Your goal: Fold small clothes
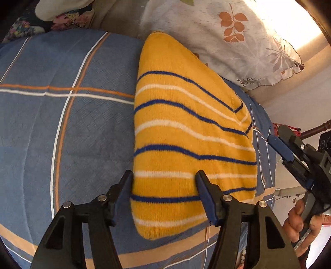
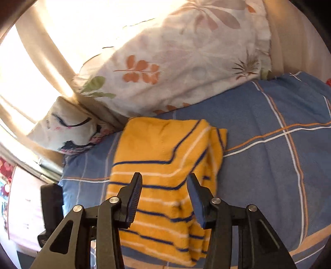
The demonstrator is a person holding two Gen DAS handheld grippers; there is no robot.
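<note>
Left claw (image 1: 164, 178) and right claw (image 2: 164, 182) both gape, unclenched, over the folded yellow striped garment (image 1: 186, 134) on the blue checked bedsheet (image 1: 62, 124).

A blue checked bed sheet with orange and white lines (image 1: 62, 124) covers the bed. A white pillow with orange leaf print (image 1: 227, 41) lies at the far right, and a dark flowered cloth (image 1: 68, 18) at the far left.

Black angular hand-held gripper (image 1: 164, 180), blue ribbed pads (image 1: 209, 198), silver round pivot screws
</note>
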